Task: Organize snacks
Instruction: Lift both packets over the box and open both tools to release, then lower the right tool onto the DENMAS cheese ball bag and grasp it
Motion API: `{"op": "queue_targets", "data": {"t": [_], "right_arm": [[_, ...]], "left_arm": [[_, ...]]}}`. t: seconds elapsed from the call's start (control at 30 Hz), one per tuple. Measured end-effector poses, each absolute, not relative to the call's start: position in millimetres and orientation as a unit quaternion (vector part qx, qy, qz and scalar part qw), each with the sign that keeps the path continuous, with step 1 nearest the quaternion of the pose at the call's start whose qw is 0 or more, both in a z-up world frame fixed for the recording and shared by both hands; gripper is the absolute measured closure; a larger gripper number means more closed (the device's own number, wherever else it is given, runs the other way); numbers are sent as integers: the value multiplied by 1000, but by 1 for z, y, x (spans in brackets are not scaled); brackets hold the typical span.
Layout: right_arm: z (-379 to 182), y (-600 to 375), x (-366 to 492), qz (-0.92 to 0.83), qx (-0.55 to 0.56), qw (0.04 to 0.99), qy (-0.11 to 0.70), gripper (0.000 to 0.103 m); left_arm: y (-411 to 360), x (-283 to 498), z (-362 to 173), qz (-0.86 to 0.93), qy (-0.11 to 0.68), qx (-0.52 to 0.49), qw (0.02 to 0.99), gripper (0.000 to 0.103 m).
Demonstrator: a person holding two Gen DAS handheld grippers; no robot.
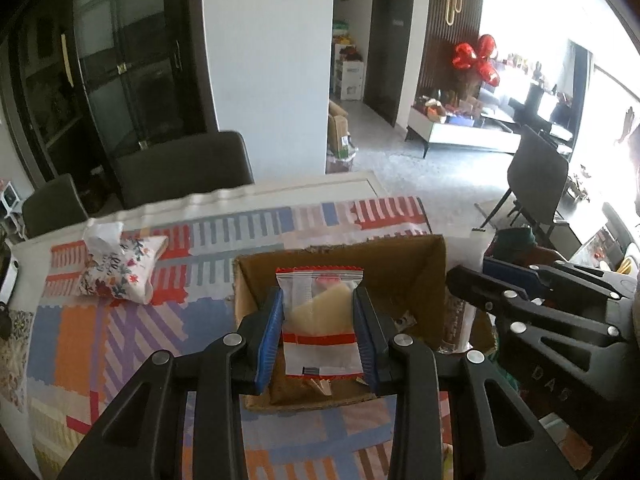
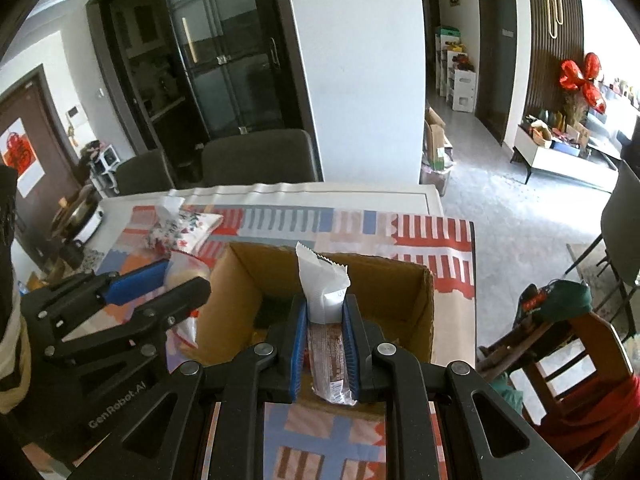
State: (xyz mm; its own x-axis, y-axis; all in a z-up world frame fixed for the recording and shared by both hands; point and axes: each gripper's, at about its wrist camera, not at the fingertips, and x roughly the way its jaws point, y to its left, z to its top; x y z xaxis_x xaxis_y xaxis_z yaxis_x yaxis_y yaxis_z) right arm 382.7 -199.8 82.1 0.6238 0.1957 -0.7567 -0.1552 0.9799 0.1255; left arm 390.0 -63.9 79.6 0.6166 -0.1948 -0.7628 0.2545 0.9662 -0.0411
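My left gripper [image 1: 318, 320] is shut on a clear snack packet with red stripes and a pale wafer inside [image 1: 320, 312], held over the open cardboard box [image 1: 434, 280]. My right gripper [image 2: 324, 340] is shut on a snack bar in a white and brown wrapper [image 2: 324, 296], held upright over the same box [image 2: 424, 308]. In the left wrist view the right gripper [image 1: 472, 284] shows just right of the box. In the right wrist view the left gripper [image 2: 168, 280] shows left of the box with its pale packet [image 2: 184, 270].
The box sits on a table with a striped patterned cloth [image 1: 120, 340]. A floral tissue pack [image 1: 120, 268] lies at the table's far left. Dark chairs [image 1: 184, 168] stand behind the table. A wooden chair with red and green cloth [image 2: 572, 344] stands to the right.
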Motion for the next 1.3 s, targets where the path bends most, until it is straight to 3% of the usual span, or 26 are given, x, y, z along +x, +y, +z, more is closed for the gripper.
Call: {"op": "queue_targets", "data": {"t": [0.13,0.23,0.77,1.3], "right_arm": [[71,-199,389,96,14,894,437,81],[70,-198,383,84,-4,899,430,66],[66,-211,276,61,-7,915,400,65],[0,-228,201,42,55,892,447,65]], "left_arm": [[-62,393,69,-112,430,39,895,62],[-59,388,68,-103,428,41,897,56],[-58,276,68,-132,381,54,914,52],[-71,206,14,-142,395,65,905,49]]}}
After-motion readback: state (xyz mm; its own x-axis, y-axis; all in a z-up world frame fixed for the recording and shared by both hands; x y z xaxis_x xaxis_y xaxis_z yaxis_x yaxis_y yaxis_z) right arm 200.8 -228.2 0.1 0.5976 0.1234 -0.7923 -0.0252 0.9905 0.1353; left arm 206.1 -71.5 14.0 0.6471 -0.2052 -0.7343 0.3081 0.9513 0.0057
